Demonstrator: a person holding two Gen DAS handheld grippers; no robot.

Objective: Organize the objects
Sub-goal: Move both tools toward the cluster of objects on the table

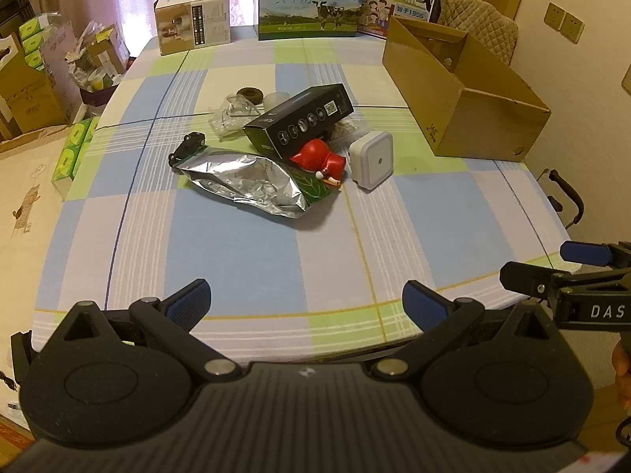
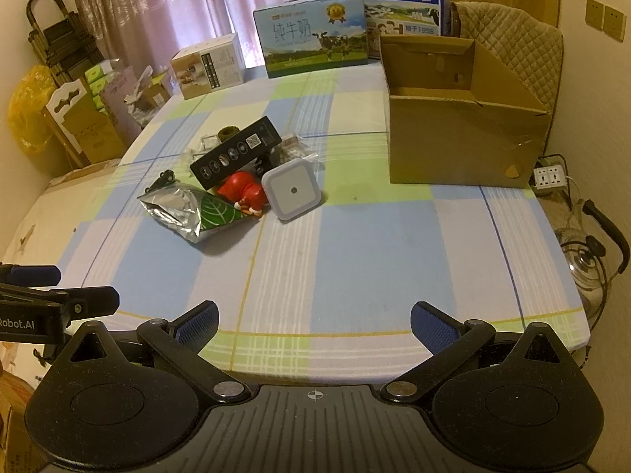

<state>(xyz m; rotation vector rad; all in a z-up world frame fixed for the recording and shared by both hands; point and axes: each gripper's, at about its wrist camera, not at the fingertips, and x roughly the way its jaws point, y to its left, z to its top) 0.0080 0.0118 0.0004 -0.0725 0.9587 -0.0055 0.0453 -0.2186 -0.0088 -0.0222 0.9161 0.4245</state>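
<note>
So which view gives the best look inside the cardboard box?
The right wrist view: the cardboard box faces it almost square-on, showing the inner back wall and part of the interior. The left wrist view shows the same box obliquely, at the frame's right, with less of its interior visible.

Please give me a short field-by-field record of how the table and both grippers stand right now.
surface: checked tablecloth
pile: black box, red figurine, square white night light, foil pouch, black toy car, clear plastic bags
container: open cardboard box, apart from the pile, on its right side
left gripper: open, holding nothing
right gripper: open, holding nothing
background: milk cartons
</note>
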